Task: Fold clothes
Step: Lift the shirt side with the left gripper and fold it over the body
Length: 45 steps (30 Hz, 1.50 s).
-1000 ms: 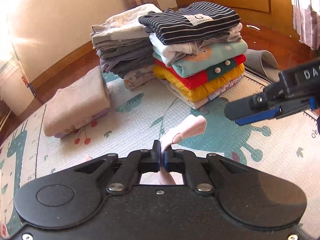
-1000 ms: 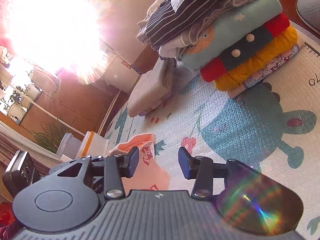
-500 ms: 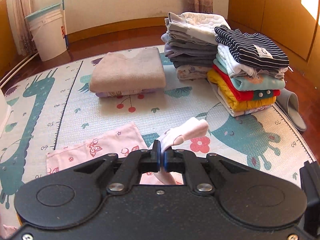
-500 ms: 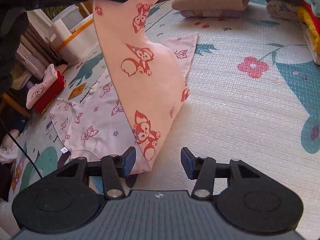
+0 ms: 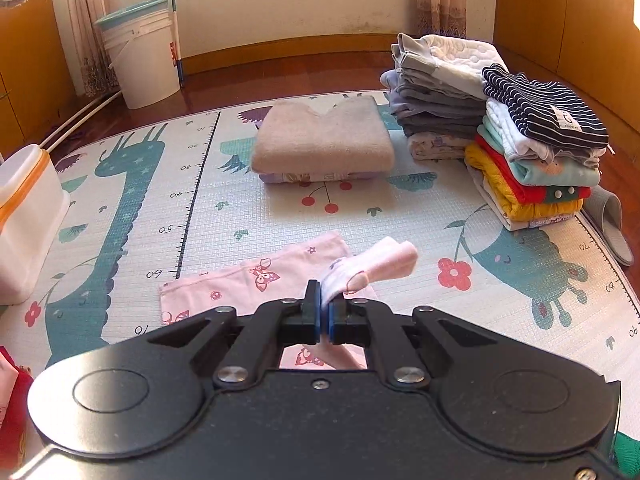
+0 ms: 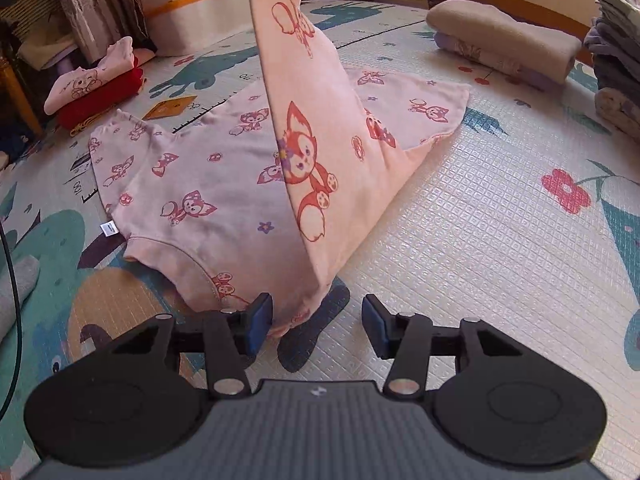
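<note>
We see our left tool (image 5: pixel 324 314) clamped shut on a sleeve cuff of the pink fox-print top (image 6: pixel 208 184), lifting that sleeve above the play mat (image 6: pixel 500 216) where the rest lies spread, while our right tool (image 6: pixel 317 322) hangs wide open and empty beside the raised fold.

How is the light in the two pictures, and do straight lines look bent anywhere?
Left wrist view: warm sun, a glare patch on the cupboard at top right; the ruler line on the mat bows from the fisheye lens. Right wrist view: even light; the lifted pink garment casts a dark shadow on the mat between the open fingers of the right claw; the edges curve.
</note>
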Each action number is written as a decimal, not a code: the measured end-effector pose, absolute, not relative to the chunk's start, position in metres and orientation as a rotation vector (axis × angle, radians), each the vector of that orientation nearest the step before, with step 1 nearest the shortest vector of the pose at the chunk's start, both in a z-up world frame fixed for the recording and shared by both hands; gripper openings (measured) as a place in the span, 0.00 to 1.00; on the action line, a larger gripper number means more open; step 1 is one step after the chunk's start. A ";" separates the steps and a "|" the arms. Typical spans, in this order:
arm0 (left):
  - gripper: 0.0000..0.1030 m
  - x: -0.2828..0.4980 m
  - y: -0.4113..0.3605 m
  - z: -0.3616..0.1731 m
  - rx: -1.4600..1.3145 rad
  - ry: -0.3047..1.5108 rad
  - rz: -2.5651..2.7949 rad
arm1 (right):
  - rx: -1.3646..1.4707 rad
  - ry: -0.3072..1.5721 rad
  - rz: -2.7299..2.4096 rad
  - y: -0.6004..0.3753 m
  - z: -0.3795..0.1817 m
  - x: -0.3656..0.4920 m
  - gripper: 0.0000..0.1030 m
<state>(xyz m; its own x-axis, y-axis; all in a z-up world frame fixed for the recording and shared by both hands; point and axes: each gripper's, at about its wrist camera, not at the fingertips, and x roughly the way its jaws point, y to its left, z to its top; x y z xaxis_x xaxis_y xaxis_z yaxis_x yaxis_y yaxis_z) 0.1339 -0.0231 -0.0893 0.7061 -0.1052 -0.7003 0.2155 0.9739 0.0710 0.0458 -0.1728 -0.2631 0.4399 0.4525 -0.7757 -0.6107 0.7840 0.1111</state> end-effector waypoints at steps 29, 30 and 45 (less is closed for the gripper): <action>0.14 0.151 0.115 -0.182 -0.094 0.991 0.076 | -0.291 0.818 0.723 -0.166 -0.262 0.031 0.25; 0.17 0.154 0.122 -0.187 -0.109 1.005 0.094 | -0.290 0.818 0.723 -0.166 -0.262 0.031 0.25; 0.31 0.180 0.164 -0.238 -0.148 1.121 0.040 | -0.251 0.819 0.735 -0.169 -0.265 0.032 0.26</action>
<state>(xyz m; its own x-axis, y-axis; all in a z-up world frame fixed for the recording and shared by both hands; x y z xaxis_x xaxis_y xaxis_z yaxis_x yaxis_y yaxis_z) 0.1805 0.1644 -0.2379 0.4349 -0.0424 -0.8995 -0.1064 0.9895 -0.0981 0.0324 -0.1689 -0.2648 0.4563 0.4958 -0.7389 -0.6807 0.7293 0.0689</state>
